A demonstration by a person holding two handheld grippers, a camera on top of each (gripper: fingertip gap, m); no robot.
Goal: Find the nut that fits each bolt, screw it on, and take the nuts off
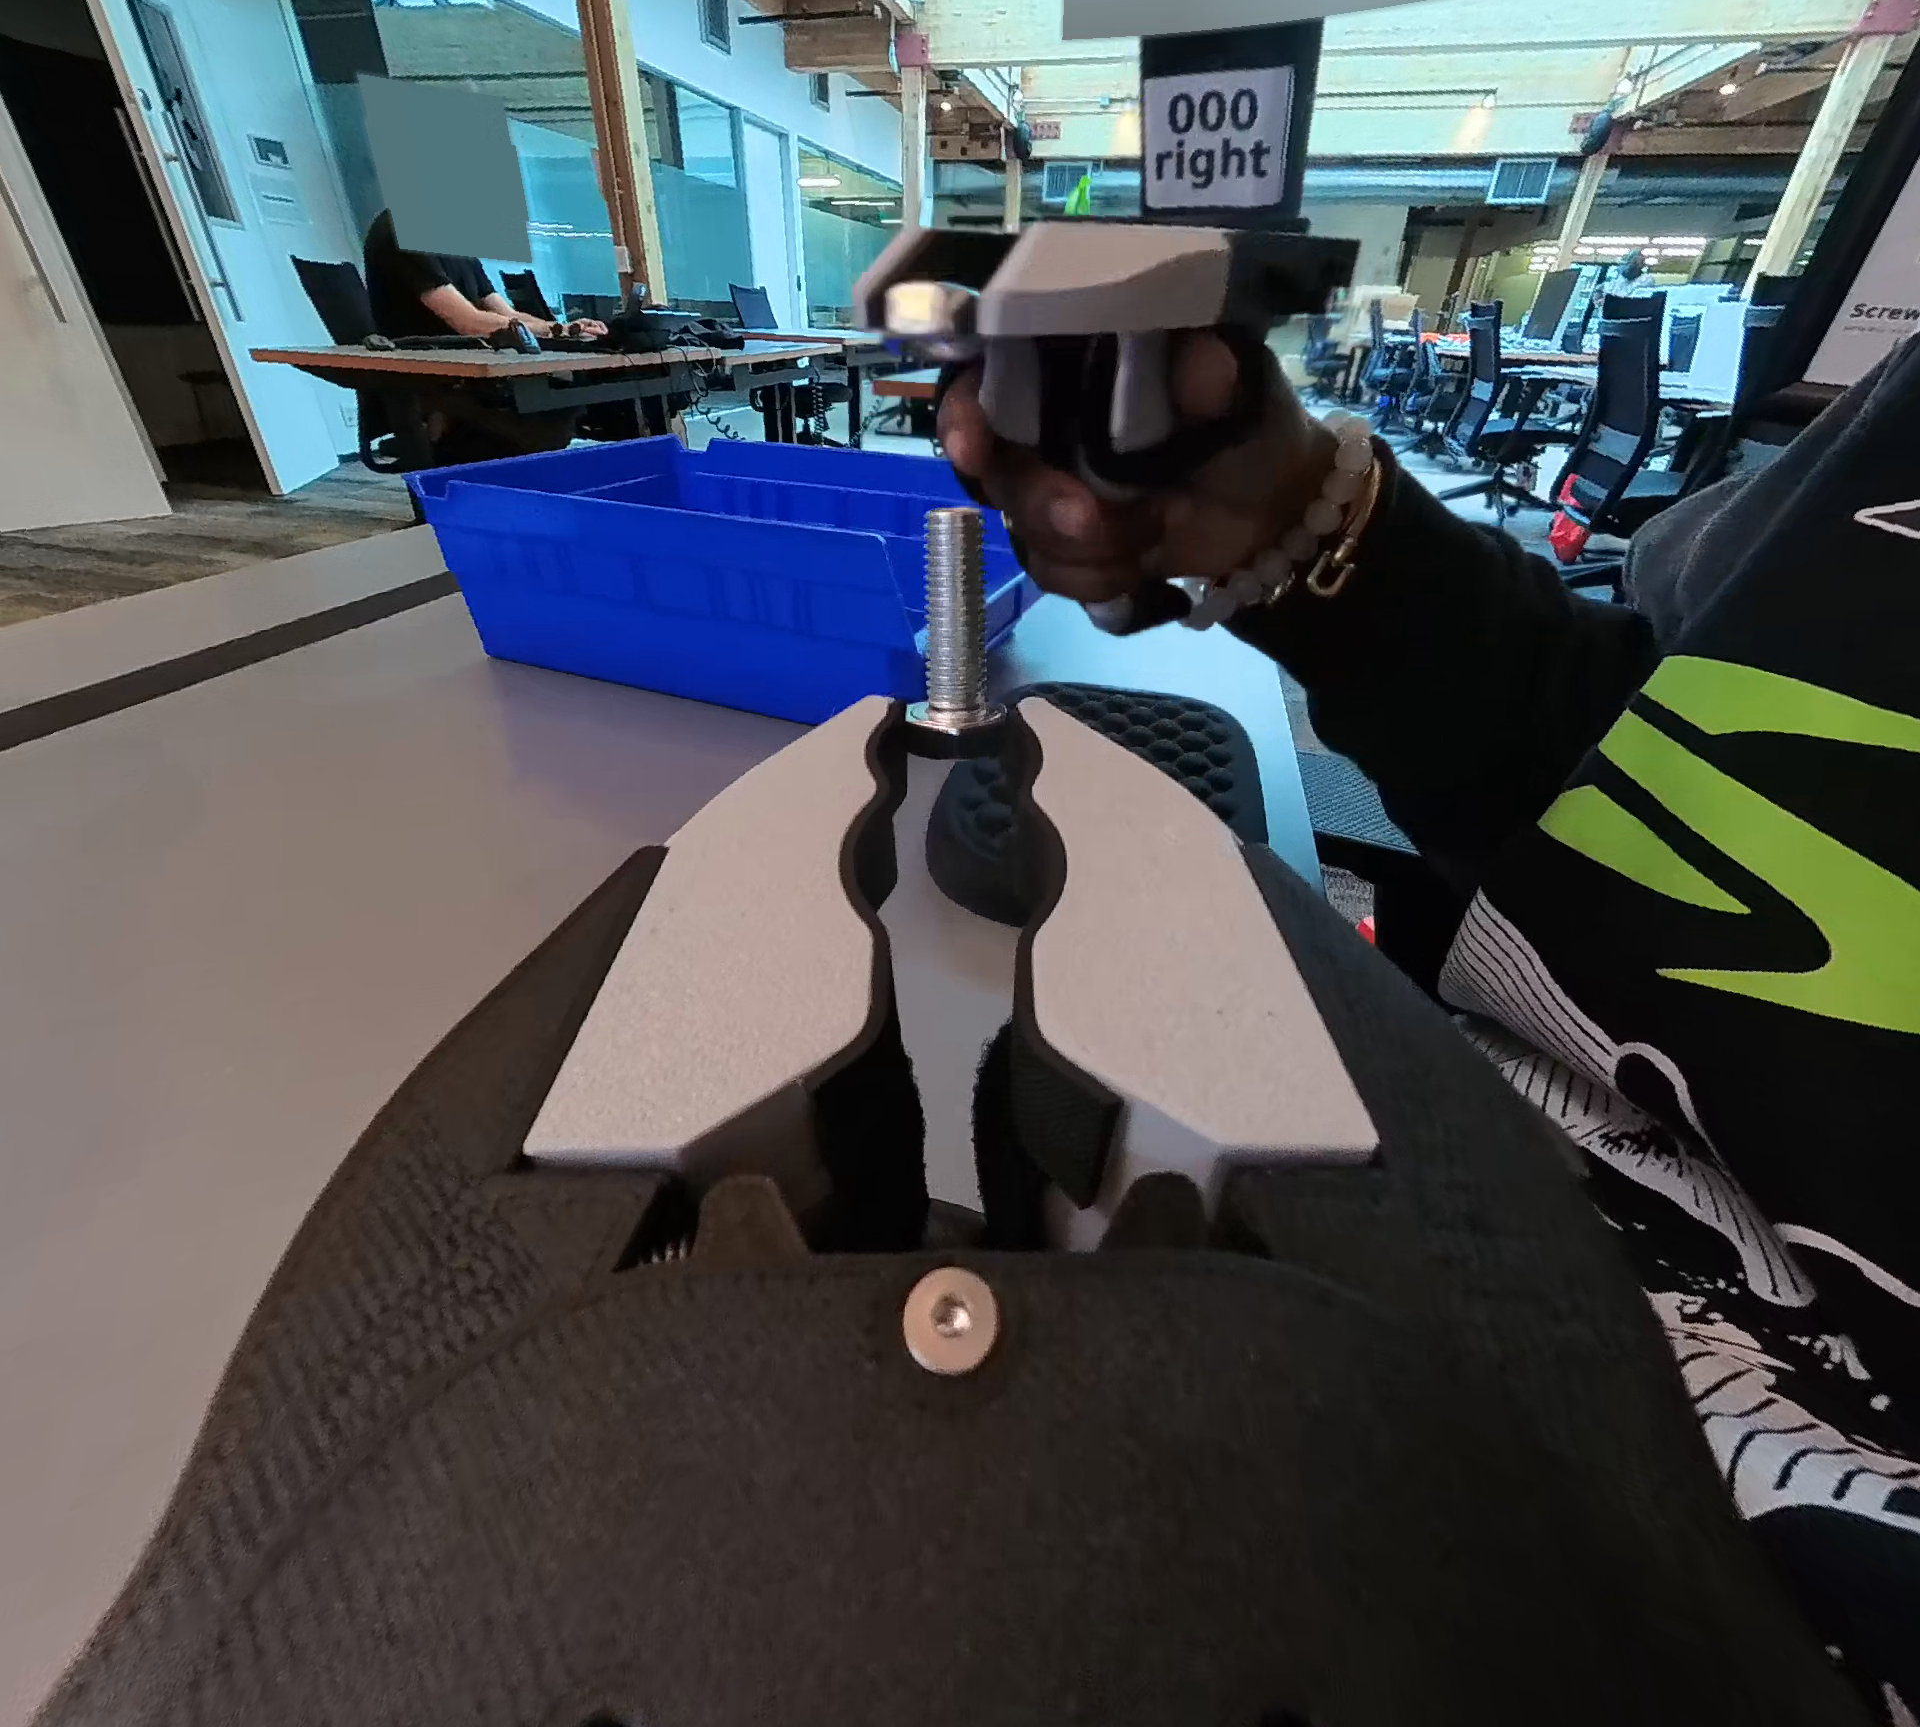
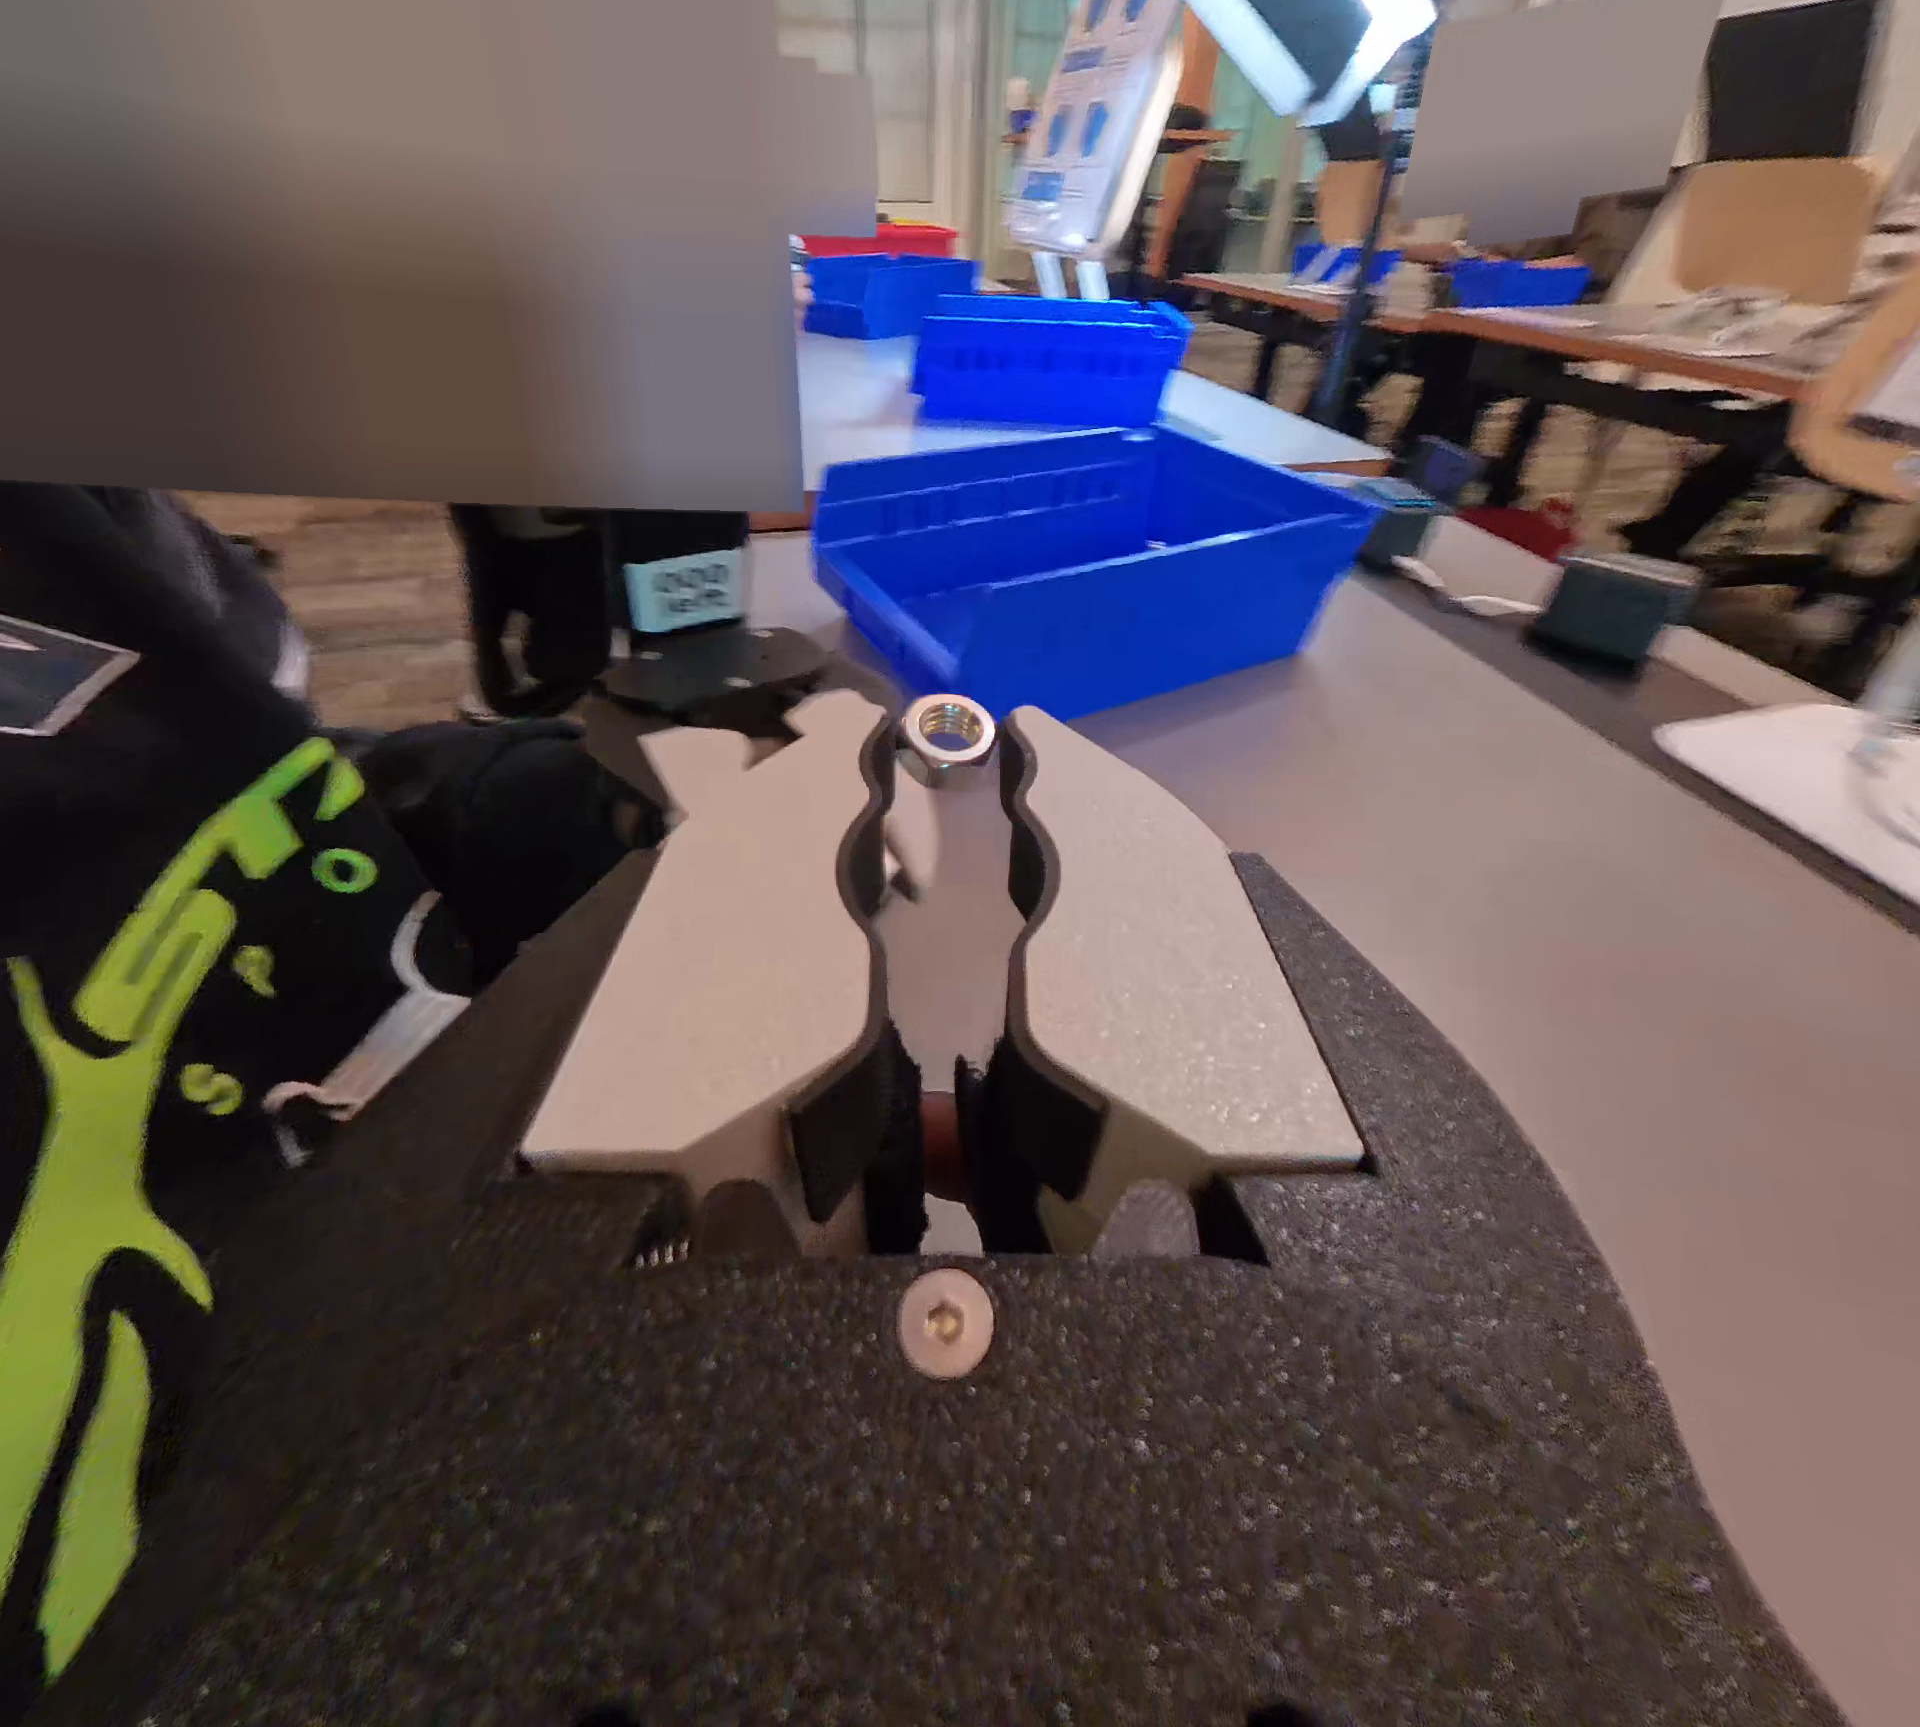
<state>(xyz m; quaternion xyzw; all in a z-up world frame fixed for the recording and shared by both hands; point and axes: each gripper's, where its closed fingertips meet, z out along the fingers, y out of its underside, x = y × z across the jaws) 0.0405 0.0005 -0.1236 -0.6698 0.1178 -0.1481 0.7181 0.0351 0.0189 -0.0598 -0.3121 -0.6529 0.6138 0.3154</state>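
Note:
My left gripper [image 1: 954,721] is shut on the hex head of a silver bolt [image 1: 954,607], which stands upright with its thread pointing up. My right gripper [image 2: 948,747] is shut on a silver hex nut [image 2: 948,742], held flat at the fingertips with its threaded hole facing up. In the left wrist view the right gripper [image 1: 940,311] hovers above and slightly left of the bolt's tip, with the nut [image 1: 916,309] showing between its fingers. In the right wrist view the left gripper [image 2: 727,721] sits low at the left, just beside my right fingertips.
A blue bin [image 1: 717,565] stands on the grey table [image 1: 312,846] behind the bolt; it also shows in the right wrist view [image 2: 1091,576]. More blue bins [image 2: 1039,358] lie farther back. A white tray [image 2: 1808,784] is at the right. A person's dark sleeve [image 1: 1455,638] crosses at the right. Tip to tip, the grippers are about 7 cm apart.

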